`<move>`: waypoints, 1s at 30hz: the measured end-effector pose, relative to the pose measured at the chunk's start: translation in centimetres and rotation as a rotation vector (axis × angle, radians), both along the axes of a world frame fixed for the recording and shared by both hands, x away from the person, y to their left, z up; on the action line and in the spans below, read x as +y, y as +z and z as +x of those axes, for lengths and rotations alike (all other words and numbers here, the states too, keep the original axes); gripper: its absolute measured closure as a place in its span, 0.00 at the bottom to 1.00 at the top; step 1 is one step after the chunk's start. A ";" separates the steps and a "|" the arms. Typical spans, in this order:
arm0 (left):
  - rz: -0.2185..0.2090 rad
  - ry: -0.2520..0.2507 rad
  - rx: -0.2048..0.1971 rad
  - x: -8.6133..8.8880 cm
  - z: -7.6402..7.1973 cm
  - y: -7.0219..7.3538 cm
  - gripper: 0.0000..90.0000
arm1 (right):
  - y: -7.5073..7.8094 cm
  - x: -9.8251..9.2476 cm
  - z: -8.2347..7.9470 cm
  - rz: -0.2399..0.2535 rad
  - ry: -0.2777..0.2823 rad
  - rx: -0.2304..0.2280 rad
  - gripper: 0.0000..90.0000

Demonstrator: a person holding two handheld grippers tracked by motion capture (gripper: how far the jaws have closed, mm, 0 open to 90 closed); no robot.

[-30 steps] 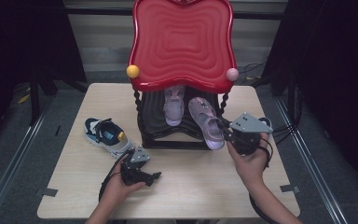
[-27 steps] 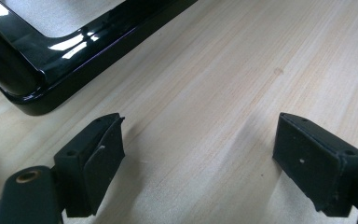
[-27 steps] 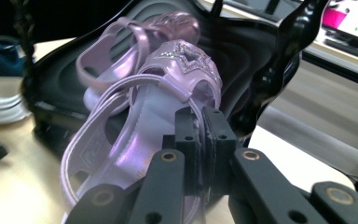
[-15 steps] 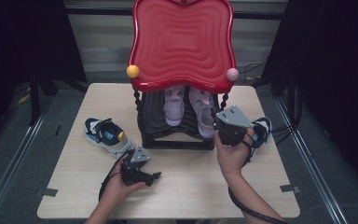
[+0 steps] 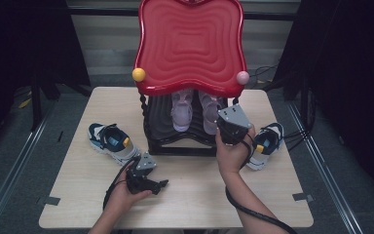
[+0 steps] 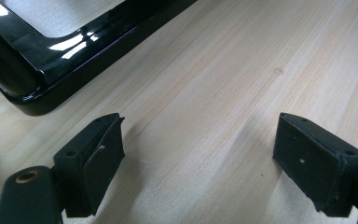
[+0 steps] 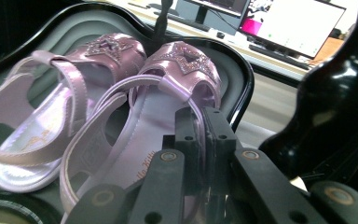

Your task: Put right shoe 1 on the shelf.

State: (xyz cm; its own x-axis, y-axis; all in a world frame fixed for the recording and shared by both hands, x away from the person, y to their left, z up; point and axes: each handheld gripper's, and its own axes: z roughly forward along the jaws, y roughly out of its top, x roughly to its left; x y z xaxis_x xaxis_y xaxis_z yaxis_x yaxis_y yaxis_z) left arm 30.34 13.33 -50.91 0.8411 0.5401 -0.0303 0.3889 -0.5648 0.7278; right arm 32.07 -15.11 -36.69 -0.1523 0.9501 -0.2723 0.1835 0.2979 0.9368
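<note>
A two-tier shoe rack (image 5: 191, 53) with a wavy red top stands at the upper centre of the high view on a pale wooden counter (image 5: 195, 195), and the work in hand is the seating of a pair of pink sandals on its dark lower shelf (image 5: 160, 122). The right sandal (image 5: 208, 111) lies on that shelf beside the left sandal (image 5: 181, 109), both toe-inward under the red top, near the middle of the frame. A navy-and-white sneaker (image 5: 111, 142) sits on the counter at centre left, and a second sneaker (image 5: 265, 145) at centre right, just beside the person's right hand.

The right claw (image 5: 226, 127) reaches in at the shelf's front edge; in the right gripper view its jaws are pressed together around the heel strap of the right sandal (image 7: 144, 140), so it appears to be pinching that strap as the shoe is set down. The left claw (image 5: 161, 184) rests low on the counter at lower centre, jaws spread wide with nothing but bare wood between them, the rack's glossy black base (image 6: 51, 70) at the upper left of its own view.

By the look of it, placement is almost finished. The next move would call for letting go of the strap and backing out without dragging the sandal askew or clipping the rack's post.
</note>
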 end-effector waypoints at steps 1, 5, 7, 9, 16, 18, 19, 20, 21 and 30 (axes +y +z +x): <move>0.000 0.000 0.000 0.0 0.0 0.0 0.17 | 0.0 0.1 0.1 -0.008 -0.008 -0.006 0.95; 0.000 0.000 0.000 0.0 0.0 0.0 0.17 | -0.2 0.4 0.7 -0.007 -0.028 -0.007 0.95; 0.002 0.001 -0.001 0.0 0.0 0.0 0.17 | -0.4 0.7 0.9 -0.016 -0.040 -0.014 0.95; 0.002 0.001 -0.001 0.0 0.0 0.0 0.17 | -0.7 0.9 1.1 -0.009 -0.048 -0.013 0.95; 0.002 0.000 -0.001 0.0 0.0 0.0 0.17 | -1.2 1.6 1.7 0.004 -0.069 -0.030 0.95; 0.002 0.000 -0.001 0.0 0.0 0.0 0.17 | -1.3 1.7 1.9 -0.001 -0.076 -0.034 0.95; 0.002 -0.001 -0.001 0.0 0.0 0.0 0.17 | -1.3 1.8 2.0 0.001 -0.082 -0.033 0.95; 0.002 -0.001 -0.001 0.0 0.0 0.0 0.17 | -1.3 1.8 2.1 0.001 -0.080 -0.032 0.95; 0.001 -0.001 -0.001 0.0 0.0 0.0 0.17 | -1.3 1.9 2.1 -0.002 -0.082 -0.036 0.95; 0.002 -0.001 -0.001 0.0 0.0 0.0 0.17 | -2.1 2.6 2.6 -0.019 -0.088 -0.032 0.95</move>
State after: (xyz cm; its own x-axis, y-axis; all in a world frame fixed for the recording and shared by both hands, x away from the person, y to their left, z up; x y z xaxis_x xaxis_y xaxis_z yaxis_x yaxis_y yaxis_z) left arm 30.32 13.31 -50.90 0.8418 0.5390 -0.0287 0.3876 -0.5666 0.7271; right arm 34.68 -12.48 -38.78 -0.0589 0.9540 -0.2938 0.1800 0.2996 0.9369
